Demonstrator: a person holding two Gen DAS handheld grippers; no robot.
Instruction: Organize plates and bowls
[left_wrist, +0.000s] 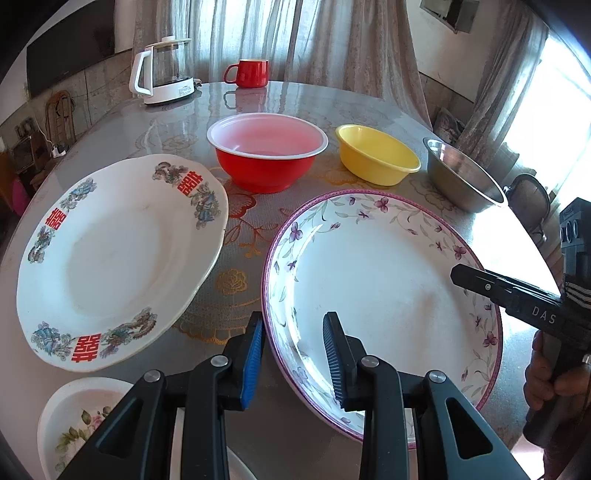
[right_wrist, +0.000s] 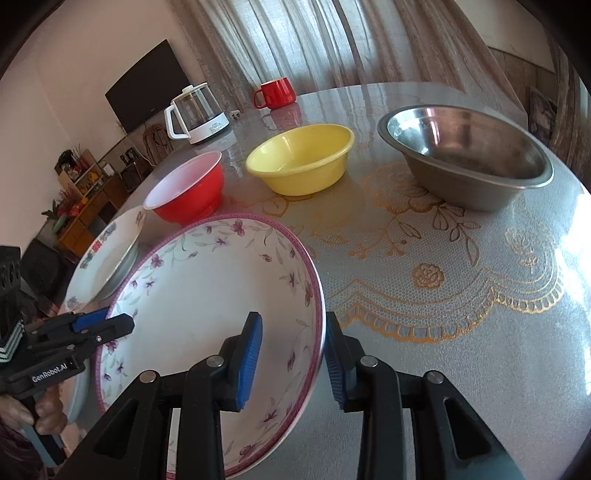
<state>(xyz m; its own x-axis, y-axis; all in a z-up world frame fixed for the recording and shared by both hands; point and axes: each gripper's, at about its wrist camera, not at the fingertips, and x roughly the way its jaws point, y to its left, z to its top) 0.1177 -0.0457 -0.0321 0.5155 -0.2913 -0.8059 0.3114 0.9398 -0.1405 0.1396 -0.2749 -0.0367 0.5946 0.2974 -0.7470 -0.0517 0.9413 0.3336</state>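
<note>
Left wrist view: the left gripper (left_wrist: 293, 354) straddles the near-left rim of the purple-flowered plate (left_wrist: 373, 269), one pad outside and one inside, apparently clenched on it for a two-sided lift; the plate sits on the surface (left_wrist: 258, 251) beside the red-lettered plate (left_wrist: 118, 254) (a likely stacking partner). A small floral dish (left_wrist: 74, 421) is cut off below. Right wrist view: the right gripper (right_wrist: 293, 360) likewise spans the opposite rim, apparently grasping it; pad contact is hard to confirm, and the plate's near edge is hidden.
</note>
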